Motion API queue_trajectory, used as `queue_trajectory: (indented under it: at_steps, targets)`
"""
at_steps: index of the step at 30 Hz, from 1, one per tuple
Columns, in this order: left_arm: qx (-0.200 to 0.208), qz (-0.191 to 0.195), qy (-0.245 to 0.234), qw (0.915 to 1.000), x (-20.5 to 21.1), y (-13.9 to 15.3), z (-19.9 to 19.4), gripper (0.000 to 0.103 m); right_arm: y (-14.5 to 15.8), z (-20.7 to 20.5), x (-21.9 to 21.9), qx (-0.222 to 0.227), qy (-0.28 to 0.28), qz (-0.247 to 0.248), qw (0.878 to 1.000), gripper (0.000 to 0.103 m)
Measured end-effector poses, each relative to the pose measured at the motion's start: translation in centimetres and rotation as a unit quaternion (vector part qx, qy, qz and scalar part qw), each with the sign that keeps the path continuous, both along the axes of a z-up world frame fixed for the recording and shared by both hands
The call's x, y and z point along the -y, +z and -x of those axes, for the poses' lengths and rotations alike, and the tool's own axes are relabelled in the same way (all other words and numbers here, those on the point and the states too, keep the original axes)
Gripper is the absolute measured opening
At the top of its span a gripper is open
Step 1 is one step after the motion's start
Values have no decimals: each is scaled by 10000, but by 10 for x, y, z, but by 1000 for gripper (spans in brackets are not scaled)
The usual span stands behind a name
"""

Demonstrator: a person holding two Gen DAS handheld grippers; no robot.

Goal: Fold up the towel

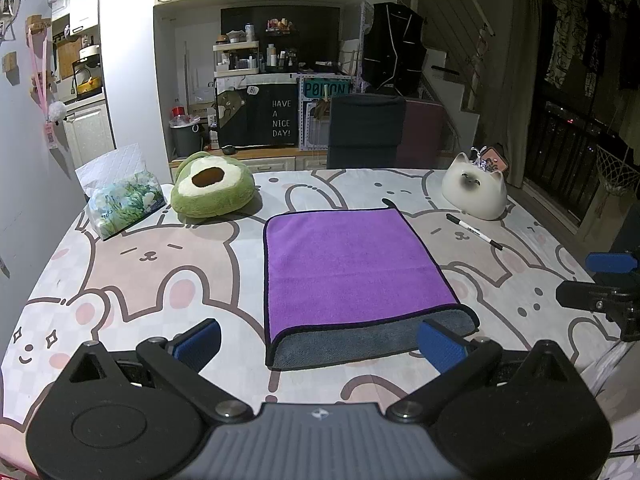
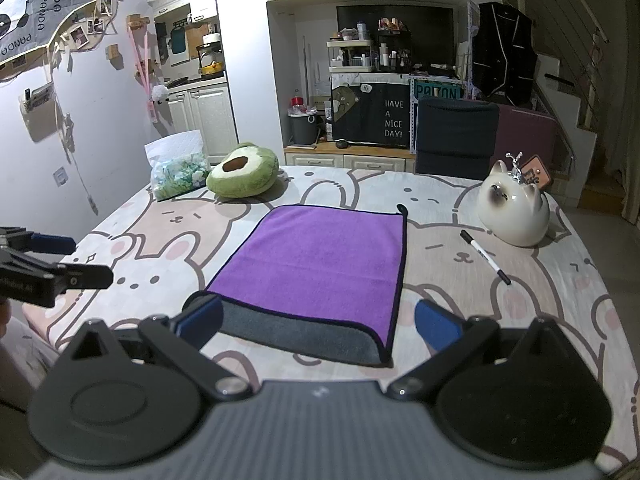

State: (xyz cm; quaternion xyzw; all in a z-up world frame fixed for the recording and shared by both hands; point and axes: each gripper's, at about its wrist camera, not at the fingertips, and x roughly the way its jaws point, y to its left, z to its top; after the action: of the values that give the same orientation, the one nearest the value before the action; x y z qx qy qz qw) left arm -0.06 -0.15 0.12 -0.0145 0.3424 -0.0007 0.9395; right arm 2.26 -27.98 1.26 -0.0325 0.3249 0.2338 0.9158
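Table: rabbit-print cloth (image 1: 160,264) covers the whole top, and everything else sits on it.
Towel: purple towel (image 1: 352,264) lies flat at the middle of the table, already doubled over once by the look of it; the top layer stops short, so a grey strip of the underside shows along the near edge at 6 o'clock.
Left gripper: left gripper (image 1: 320,346) hovers just short of the near edge, blue pads spread wide, holding nothing.
Right gripper: right gripper (image 2: 318,322) hangs over the same near edge, jaws released and empty.
Step in hand: I judge the next fold is about to begin. To do it well, each gripper should take one near corner, pinch both layers together, lift evenly and carry the edge toward 12 o'clock so the black trim lines up; uneven lift would skew the stack.
Avocado cushion: plush avocado (image 1: 214,190) sits at 10 o'clock from the towel, well apart.
Cat jar: white ceramic cat (image 1: 474,194) at 2 o'clock holds a small silver ornament and a pinkish card poking from its top.
Tissue pack: soft floral pack (image 1: 124,200) at 10 o'clock beside the avocado; contents hidden.
Marker: pen (image 1: 474,232) lies at 3 o'clock, near the cat.
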Motion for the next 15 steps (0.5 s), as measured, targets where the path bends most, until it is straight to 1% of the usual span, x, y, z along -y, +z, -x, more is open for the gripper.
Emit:
queue_trajectory:
  at_steps: [15]
  targets:
    - [3, -1, 4, 10000, 0, 0, 0, 103, -1, 0, 2, -5, -9, -27, 10000, 102]
